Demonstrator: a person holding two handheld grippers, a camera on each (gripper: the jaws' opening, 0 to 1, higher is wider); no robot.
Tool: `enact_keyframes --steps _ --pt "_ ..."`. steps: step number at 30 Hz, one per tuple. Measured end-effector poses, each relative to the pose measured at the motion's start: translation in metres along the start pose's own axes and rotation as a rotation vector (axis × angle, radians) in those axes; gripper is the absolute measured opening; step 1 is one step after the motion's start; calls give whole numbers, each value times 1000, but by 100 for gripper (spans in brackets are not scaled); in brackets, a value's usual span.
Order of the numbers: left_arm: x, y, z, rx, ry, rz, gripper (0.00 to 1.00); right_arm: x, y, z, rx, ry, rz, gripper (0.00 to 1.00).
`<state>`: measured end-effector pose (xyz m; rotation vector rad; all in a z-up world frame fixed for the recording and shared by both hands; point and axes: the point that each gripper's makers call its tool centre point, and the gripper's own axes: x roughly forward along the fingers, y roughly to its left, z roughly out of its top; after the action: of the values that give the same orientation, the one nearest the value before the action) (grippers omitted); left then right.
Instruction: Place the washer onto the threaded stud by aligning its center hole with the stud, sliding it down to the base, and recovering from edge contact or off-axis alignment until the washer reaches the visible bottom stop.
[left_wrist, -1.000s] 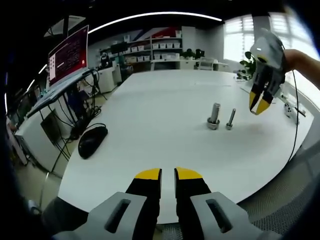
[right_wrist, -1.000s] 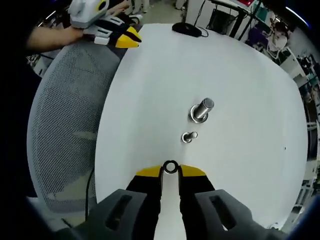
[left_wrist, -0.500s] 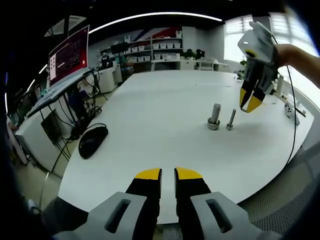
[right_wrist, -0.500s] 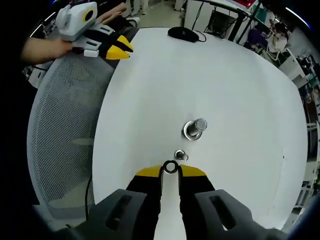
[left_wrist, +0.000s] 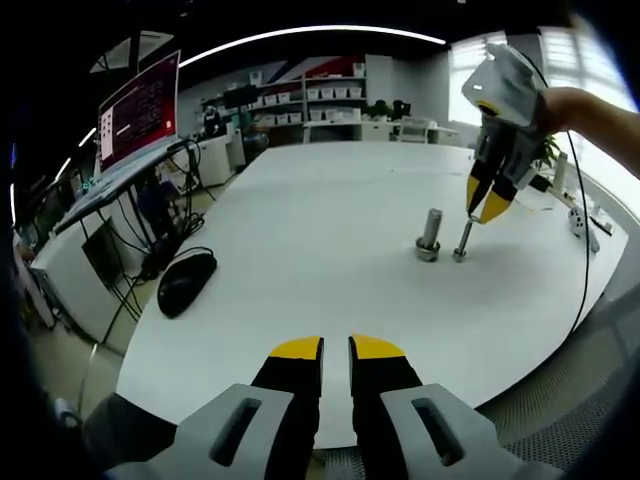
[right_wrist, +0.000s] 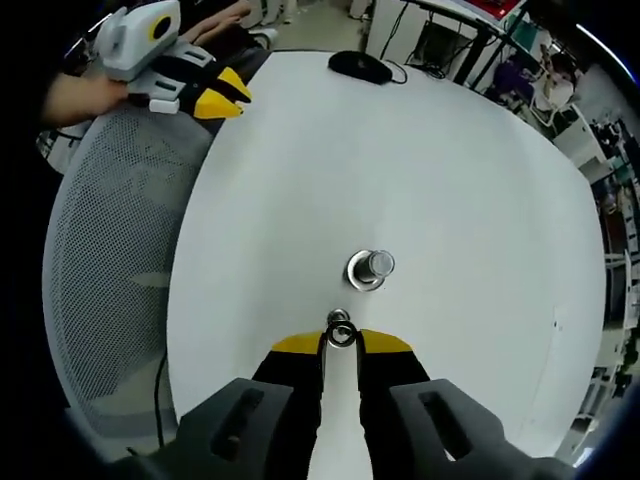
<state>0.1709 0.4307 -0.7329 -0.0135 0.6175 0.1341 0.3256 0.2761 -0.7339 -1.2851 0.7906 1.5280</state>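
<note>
Right tongs (right_wrist: 341, 342) pinch washer (right_wrist: 341, 336) just above thin stud (left_wrist: 462, 240).

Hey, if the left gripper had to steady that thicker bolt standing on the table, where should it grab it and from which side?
Probably the bare shank of the thicker bolt, above its wide base, jaws closing horizontally, since it stands upright. Come from the left gripper's own side: the right gripper with the washer hangs over the thin stud beside it.
</note>
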Motion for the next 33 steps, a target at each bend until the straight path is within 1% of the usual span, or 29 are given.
enact_keyframes --steps 12,23,28,33 --pt "-1 -1 0 -3 -3 -1 8 9 0 -2 5 18 8 14" --pt "-1 -1 0 -2 -3 -3 8 29 0 -3 17 32 32 14" --pt "-1 -1 1 -4 -5 -5 8 37 -1 -7 31 33 47 14" --pt "-1 -1 1 -7 -7 -7 7 47 0 -9 20 35 53 14"
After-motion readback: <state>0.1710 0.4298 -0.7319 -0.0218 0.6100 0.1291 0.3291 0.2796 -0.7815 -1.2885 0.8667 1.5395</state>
